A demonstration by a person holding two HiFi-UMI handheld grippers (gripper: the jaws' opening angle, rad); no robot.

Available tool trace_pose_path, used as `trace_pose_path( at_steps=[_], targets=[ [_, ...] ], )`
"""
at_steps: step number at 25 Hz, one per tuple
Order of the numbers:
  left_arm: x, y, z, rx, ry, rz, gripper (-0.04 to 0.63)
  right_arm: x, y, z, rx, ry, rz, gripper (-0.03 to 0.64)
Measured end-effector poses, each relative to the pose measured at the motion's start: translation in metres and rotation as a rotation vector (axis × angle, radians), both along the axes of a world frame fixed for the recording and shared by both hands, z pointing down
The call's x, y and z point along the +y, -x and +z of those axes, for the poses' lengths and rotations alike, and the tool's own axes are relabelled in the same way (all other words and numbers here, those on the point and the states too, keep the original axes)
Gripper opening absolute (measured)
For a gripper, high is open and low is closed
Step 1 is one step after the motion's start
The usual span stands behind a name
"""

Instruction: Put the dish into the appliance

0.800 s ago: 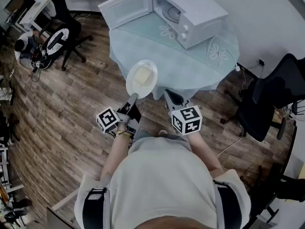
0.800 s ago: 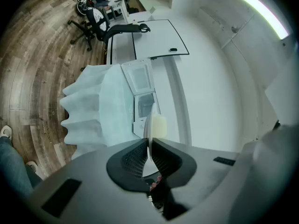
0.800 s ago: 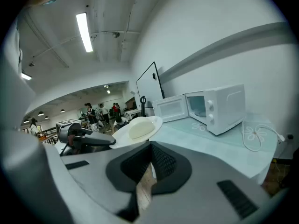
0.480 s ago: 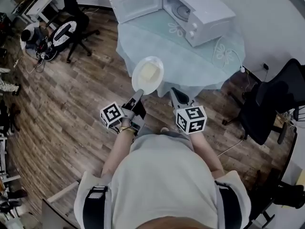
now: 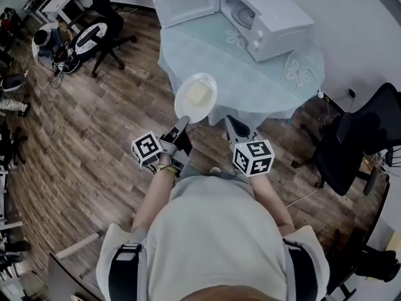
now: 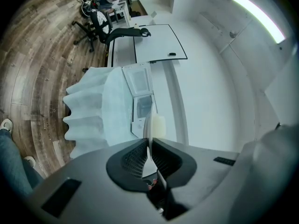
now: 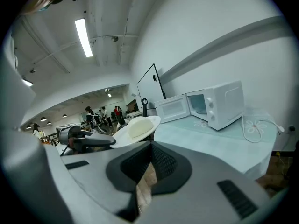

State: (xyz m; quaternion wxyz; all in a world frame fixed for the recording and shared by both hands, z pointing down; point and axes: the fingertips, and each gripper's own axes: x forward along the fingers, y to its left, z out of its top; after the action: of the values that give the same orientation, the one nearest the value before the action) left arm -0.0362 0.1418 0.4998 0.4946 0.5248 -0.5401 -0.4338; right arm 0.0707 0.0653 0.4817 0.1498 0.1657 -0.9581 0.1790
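A white plate (image 5: 196,97) carrying a pale yellow lump of food hangs over the near edge of the round table (image 5: 250,83). My left gripper (image 5: 181,123) is shut on the plate's near rim. In the left gripper view the plate (image 6: 149,130) stands edge-on between the pads. The white microwave (image 5: 268,19) sits at the far side of the table, its door (image 5: 187,4) swung open to the left. My right gripper (image 5: 229,121) hovers beside the plate, shut and empty; from it I see the plate (image 7: 136,129) and the microwave (image 7: 217,104).
A light blue cloth with flower prints covers the table. A white cable (image 5: 307,74) trails over its right edge. Black office chairs stand at the right (image 5: 351,143) and far left (image 5: 97,33). People stand far off in the right gripper view.
The person has stepped toward the table. The plate, still in the left gripper, has moved forward over the table's near edge. The right gripper kept pace alongside.
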Motion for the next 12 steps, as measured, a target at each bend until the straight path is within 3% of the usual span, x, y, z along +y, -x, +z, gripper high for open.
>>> trace_pose_path(
  at_steps=[4,12],
  targets=[
    [0.020,-0.008,0.002,-0.008,-0.017,-0.019,0.032,0.021,-0.011,0.002,0.003,-0.027,-0.017,0.006],
    [0.014,-0.007,0.002,-0.010,-0.024,-0.058,0.032,0.013,-0.015,0.002,-0.001,-0.029,-0.044,0.007]
  ],
)
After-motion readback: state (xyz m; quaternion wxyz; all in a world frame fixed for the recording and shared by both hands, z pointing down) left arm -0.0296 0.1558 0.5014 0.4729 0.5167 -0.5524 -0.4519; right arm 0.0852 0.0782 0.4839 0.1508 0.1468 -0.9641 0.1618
